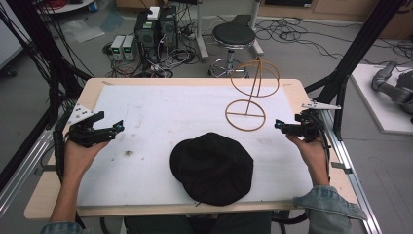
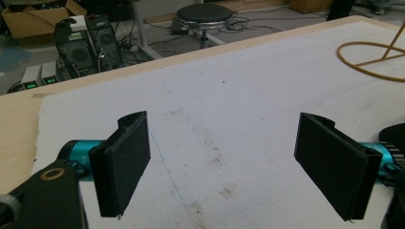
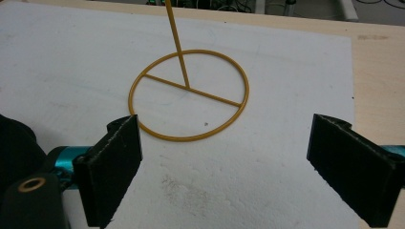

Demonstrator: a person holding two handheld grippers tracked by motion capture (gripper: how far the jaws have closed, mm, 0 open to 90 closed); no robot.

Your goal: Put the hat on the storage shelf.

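Note:
A black cap [image 1: 213, 167] lies on the white mat [image 1: 160, 117] near the table's front edge, at the middle. A gold wire hat stand [image 1: 249, 97] rises at the back right, with its ring base [image 3: 188, 95] flat on the mat and an upper hoop [image 1: 255, 78] on a thin post. At the mat's left edge my left gripper [image 1: 120, 127] stands open, a hand's width left of the cap, its jaws spread wide over bare mat [image 2: 224, 157]. My right gripper [image 1: 277, 125] is open at the right edge, just short of the ring base, holding nothing.
A stool [image 1: 234, 36] and computer boxes [image 1: 156, 31] with tangled cables stand on the floor beyond the table's far edge. Black frame posts [image 1: 358, 48] flank the table. A grey robot arm [image 1: 392, 85] lies on a platform at the far right.

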